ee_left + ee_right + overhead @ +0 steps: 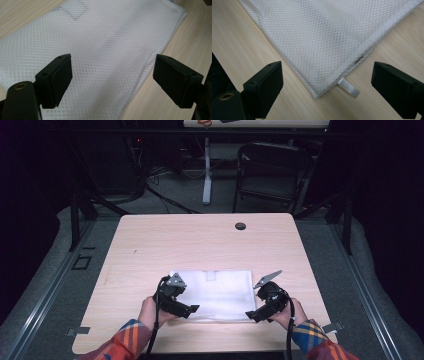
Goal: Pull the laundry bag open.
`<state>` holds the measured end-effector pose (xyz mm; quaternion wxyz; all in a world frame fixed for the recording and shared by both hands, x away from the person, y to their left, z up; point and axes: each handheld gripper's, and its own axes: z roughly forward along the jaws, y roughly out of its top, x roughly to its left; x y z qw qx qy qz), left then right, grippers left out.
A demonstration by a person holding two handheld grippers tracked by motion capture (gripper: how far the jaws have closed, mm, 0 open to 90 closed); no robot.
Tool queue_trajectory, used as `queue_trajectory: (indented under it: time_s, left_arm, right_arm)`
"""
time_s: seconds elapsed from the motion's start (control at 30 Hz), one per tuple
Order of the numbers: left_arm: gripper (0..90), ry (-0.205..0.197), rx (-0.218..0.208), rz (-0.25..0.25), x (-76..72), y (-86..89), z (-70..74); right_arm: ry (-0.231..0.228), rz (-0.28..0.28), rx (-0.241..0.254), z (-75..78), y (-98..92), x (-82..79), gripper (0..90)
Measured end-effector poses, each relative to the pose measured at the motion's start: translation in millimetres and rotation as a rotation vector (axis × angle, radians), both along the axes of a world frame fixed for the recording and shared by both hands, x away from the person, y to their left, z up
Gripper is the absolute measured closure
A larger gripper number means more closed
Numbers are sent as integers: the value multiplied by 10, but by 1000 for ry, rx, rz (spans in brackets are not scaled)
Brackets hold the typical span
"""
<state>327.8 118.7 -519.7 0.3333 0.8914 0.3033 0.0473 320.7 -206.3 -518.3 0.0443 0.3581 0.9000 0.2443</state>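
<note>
Two spread hand-held grippers, left (194, 308) and right (250, 314), over one white mesh bag (220, 292)

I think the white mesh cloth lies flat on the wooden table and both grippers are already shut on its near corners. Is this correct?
Not quite. The white mesh cloth does lie flat on the wooden table, but both grippers are open. In the left gripper view the left gripper has its jaws wide apart above the cloth; in the right gripper view the right gripper frames a corner with its jaws apart, gripping nothing.
</note>
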Motion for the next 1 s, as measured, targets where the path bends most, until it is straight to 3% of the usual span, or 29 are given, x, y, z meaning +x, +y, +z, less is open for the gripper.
queue_trajectory:
  time_s: [0.3, 0.43, 0.57, 0.63, 0.8, 0.9, 0.97, 1.0]
  left_arm:
    - [231, 33, 48, -86, 7, -291, -153]
    - [250, 52, 46, -107, 18, -347, -203]
    - [272, 85, 99, -145, 36, -449, -337]
    - [281, 88, 97, -143, 37, -477, -363]
    - [386, 85, 106, -142, 58, -499, -393]
    - [452, 55, 131, -136, 51, -480, -395]
    - [490, 60, 117, -124, 43, -476, -398]
    - [506, 29, 141, -140, 27, -491, -407]
  right_arm:
    - [-1, -7, 4, -2, -2, -6, 140]
    - [1, -1, -2, 0, 1, 3, 142]
    - [11, 6, 0, -4, 25, -2, 143]
    - [5, 4, -11, 8, 21, -9, 144]
    - [-12, 0, 6, 31, 15, -33, 144]
    - [-1, -5, 7, 16, 0, -8, 145]
    - [-2, -7, 12, 8, -14, -2, 147]
    - [4, -9, 17, 4, -7, 7, 147]
